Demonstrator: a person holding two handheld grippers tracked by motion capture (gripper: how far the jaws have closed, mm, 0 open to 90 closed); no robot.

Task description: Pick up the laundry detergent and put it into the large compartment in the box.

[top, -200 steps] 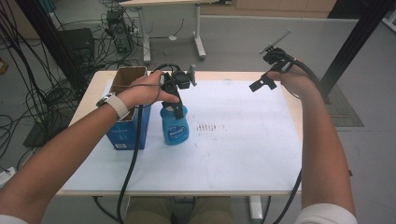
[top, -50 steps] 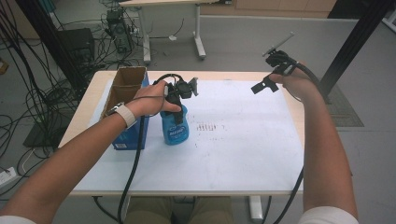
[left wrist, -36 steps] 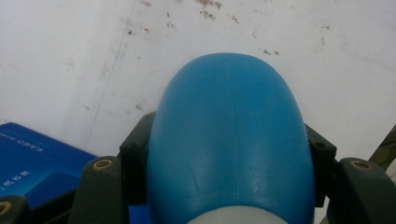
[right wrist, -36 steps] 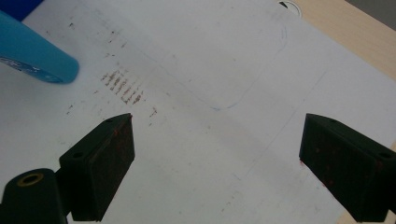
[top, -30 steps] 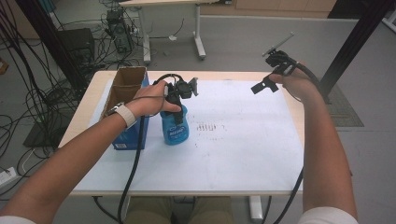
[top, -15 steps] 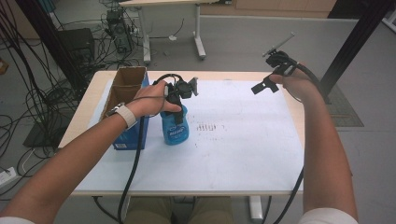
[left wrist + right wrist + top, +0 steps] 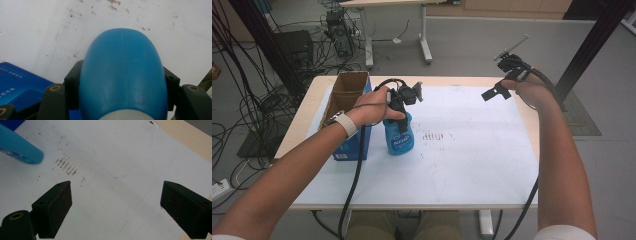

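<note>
Your left gripper (image 7: 404, 100) has its fingers clamped on the one blue bottle (image 7: 398, 137), which stands upright on the tabletop (image 7: 472, 165) near the left edge, just beside the one open cardboard box (image 7: 346, 92). Your right gripper (image 7: 497, 91) hovers over the far right corner, fingers wide apart, holding nothing.
</note>
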